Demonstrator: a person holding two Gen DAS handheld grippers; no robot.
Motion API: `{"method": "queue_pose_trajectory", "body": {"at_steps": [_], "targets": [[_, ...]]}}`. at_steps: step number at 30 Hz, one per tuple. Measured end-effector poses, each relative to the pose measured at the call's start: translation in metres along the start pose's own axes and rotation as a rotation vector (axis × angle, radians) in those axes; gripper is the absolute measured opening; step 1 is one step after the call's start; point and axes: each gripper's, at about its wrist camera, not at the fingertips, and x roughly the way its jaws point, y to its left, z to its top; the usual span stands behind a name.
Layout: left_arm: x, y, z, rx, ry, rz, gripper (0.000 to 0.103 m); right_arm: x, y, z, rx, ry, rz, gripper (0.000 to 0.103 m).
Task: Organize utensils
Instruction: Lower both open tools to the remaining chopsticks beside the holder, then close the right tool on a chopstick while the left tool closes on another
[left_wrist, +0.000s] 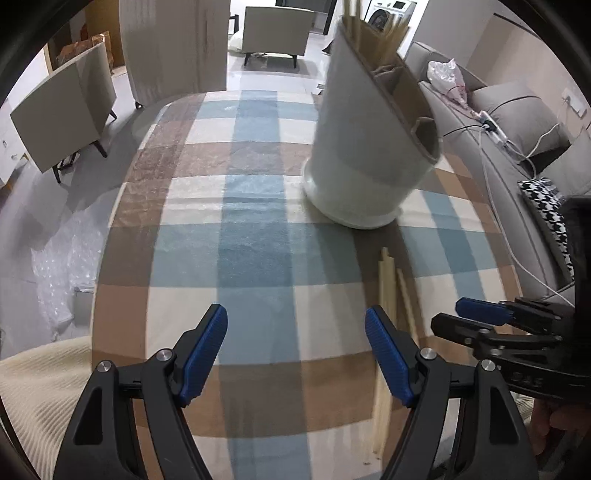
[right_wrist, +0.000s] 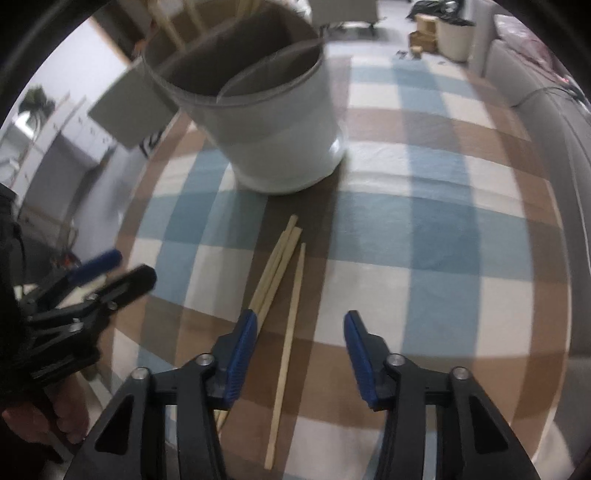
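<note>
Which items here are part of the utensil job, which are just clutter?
Job:
- loose chopsticks on the checked tablecloth
- white divided holder, chopsticks already in its rear section
- left gripper, right gripper, both open, empty

Clutter:
- sofa with cables and plastic bag
- chairs
- bubble wrap on the floor

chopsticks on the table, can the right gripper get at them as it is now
Probably yes: the right gripper is open just above the loose chopsticks, one lying between its fingers, with nothing over them.

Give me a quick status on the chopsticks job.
Left gripper open, empty. Right gripper open over one loose chopstick. More chopsticks beside it on the tablecloth. Holder beyond, nothing in the way.
</note>
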Motion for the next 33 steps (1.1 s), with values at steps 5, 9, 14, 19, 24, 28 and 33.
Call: {"method": "queue_pose_trajectory", "body": {"at_steps": [5, 9, 14, 19, 24, 28, 33], "targets": [[-0.006, 0.019, 0.005, -0.065, -0.019, 0.001, 0.073, 0.025, 0.009, 0.018, -0.050, 0.070, -0.051, 0.035], [-0.008, 0.038, 0.009, -0.144, -0.020, -0.017, 0.073, 0.040, 0.014, 0.031, -0.084, 0.141, -0.121, 0.021], [-0.009, 0.053, 0.010, -0.198, -0.019, -0.010, 0.073, 0.047, 0.025, 0.034, -0.155, 0.179, -0.180, 0.021], [-0.009, 0.056, 0.014, -0.205, -0.031, -0.008, 0.073, 0.047, 0.032, 0.030, -0.161, 0.159, -0.205, 0.010], [-0.010, 0.058, 0.013, -0.199, -0.027, -0.004, 0.073, 0.047, 0.046, 0.022, -0.176, 0.108, -0.228, 0.004], [-0.009, 0.057, 0.013, -0.199, -0.019, 0.003, 0.073, 0.040, 0.037, 0.013, -0.094, 0.067, -0.185, 0.004], [-0.005, 0.047, 0.012, -0.166, -0.003, 0.018, 0.073, 0.019, 0.011, 0.004, 0.054, -0.010, -0.092, 0.004]]}}
